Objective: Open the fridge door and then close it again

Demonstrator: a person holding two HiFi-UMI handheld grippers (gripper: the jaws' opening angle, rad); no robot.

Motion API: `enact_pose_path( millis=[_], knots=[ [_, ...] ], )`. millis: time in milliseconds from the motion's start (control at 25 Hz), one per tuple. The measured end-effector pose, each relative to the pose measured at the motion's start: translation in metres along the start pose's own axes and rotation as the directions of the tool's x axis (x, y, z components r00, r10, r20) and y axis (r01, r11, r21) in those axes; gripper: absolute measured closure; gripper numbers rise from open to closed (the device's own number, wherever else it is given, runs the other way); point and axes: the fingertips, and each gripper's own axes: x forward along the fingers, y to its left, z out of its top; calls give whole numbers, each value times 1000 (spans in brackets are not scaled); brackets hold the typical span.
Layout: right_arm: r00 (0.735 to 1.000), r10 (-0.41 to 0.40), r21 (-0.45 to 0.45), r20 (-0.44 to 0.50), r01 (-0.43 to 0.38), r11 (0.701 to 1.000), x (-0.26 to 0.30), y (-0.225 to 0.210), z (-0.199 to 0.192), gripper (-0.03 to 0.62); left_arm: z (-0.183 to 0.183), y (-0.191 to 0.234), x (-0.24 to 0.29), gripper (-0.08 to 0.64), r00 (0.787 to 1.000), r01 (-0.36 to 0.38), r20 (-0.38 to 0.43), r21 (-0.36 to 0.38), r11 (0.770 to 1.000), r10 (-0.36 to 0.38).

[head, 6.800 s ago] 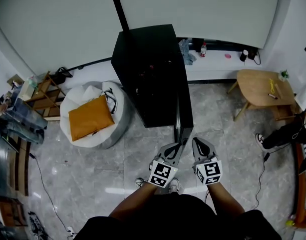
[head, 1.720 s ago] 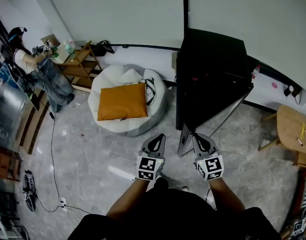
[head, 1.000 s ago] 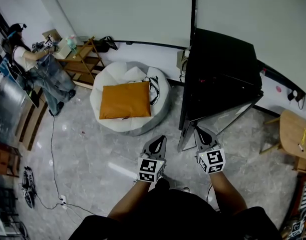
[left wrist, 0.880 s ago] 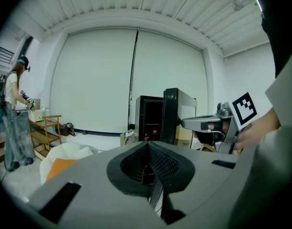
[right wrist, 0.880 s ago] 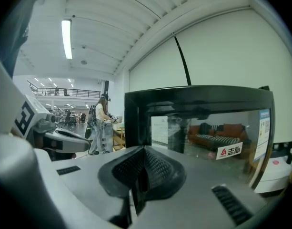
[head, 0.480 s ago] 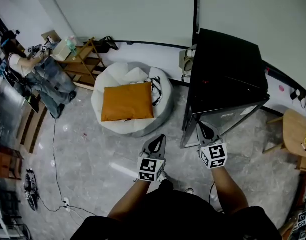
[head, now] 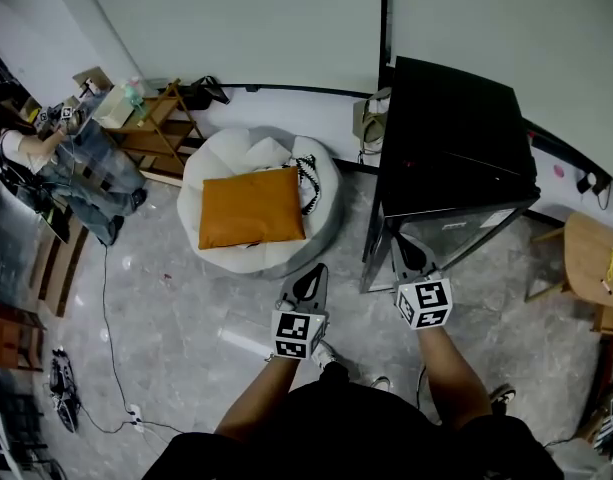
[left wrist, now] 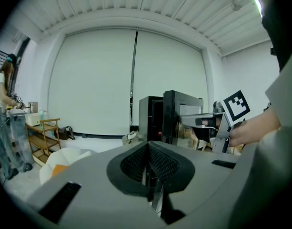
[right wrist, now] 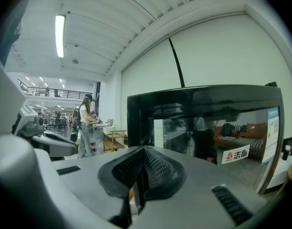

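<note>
The glass door (head: 456, 230) of the black fridge (head: 456, 128) bars the way just ahead of the right gripper (head: 403, 251). Ahead of the left gripper (head: 312, 273), bare floor (head: 186, 308) lies open as far as the white beanbag (head: 214, 160). To the fridge's right, a strip of floor separates it from the wooden table (head: 591, 258).

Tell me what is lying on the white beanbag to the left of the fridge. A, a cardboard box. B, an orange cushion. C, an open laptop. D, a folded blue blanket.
B: in the head view an orange cushion lies flat on top of the white beanbag, which sits on the floor to the left of the black fridge.
</note>
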Motion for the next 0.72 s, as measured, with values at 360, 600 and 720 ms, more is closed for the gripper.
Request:
enact_pose_path(
  millis=[360,600,720],
  knots=[
    [1000,-20,-44,-6,20,999,13,-6,1,577,2,6,7,537,1000,24,4,6,1000,-24],
    [999,-32,-118,-17,29,993,23,-9,3,577,1,17,9,537,1000,28,-4,9,1000,-28],
    [999,-43,-117,-20,40,992,28,-11,3,577,-3,22,10,537,999,32,-27,9,999,-32]
  ],
)
